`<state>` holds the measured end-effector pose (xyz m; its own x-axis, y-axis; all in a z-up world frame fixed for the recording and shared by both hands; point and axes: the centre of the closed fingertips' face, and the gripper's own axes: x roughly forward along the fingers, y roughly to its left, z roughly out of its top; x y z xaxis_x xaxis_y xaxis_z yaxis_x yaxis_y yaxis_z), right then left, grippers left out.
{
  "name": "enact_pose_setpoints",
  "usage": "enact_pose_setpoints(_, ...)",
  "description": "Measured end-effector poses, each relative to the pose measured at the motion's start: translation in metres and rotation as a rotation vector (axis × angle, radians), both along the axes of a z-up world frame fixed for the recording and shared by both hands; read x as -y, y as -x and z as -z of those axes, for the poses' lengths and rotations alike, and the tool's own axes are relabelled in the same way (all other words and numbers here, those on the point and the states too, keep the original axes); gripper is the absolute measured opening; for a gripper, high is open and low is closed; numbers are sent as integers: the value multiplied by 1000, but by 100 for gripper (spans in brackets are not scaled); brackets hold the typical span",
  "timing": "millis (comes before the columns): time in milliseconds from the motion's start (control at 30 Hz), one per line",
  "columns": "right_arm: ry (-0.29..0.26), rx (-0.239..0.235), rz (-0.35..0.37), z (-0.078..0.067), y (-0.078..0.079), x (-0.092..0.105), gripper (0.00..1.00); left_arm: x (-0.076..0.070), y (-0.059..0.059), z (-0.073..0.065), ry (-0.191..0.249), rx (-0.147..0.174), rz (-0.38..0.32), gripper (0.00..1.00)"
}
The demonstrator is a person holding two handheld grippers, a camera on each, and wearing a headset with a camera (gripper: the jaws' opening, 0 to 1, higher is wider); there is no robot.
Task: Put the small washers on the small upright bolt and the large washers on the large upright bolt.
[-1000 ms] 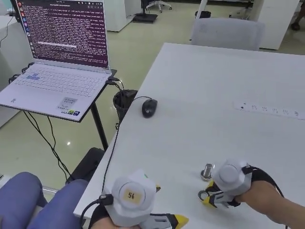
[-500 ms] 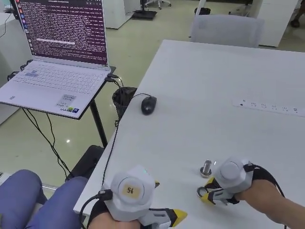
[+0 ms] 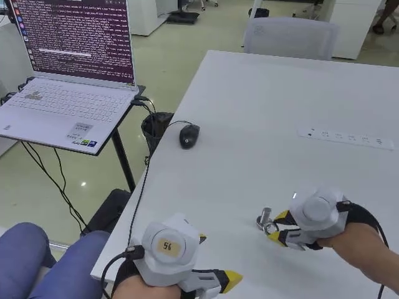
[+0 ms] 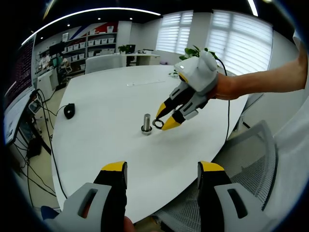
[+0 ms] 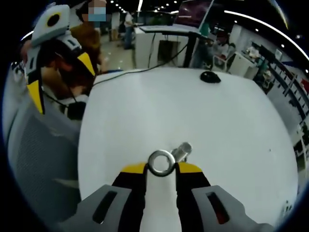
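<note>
Nearest to me is a washer [image 5: 161, 163], pinched by its rim between the yellow fingers [image 5: 135, 168] of my right gripper [image 5: 161, 169]. They are closed on it alone, and its hole faces back along them toward my hand. Just past the fingertips, and slightly right of the gap between them, stands the upright bolt [image 5: 182, 151] on a wider base. It is touching the washer's far rim or nearly so; I cannot tell which. I also cannot tell whether this is the small bolt or the large one, since nothing here gives a comparison. From the left gripper view the washer sits beside the shank, below its top. So I judge the next move is to lift until the ring clears the tip, roll my wrist so the ring lies level, and centre the hole over the shank. I should spread the fingers only once the thread is through. My hold on the thin rim is slight, so a bump against the bolt could twist the washer loose or tip the bolt, and slow is right. Off to the side of my right fingers, by the edge of the bench [image 3: 262, 112], is my left gripper [image 4: 162, 166]. Its fingers are spread wide with nothing between them, and it is best kept clear. Far beyond the fingertips lie a computer mouse [image 5: 210, 77] and a power strip [image 3: 346, 138].
</note>
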<state>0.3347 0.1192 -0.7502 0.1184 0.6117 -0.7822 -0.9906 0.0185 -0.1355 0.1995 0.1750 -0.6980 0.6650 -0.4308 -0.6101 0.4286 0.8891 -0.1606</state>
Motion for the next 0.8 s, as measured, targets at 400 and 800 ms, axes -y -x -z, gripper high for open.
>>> enact_pose_setpoints(400,12,30,-2,-7,-28,-19,23,-3,1,-1,-2,3,-6,58)
enact_pose_setpoints(800,62,2,-25,3,-30,-17,24,-9,1,-1,-4,2,-22,58)
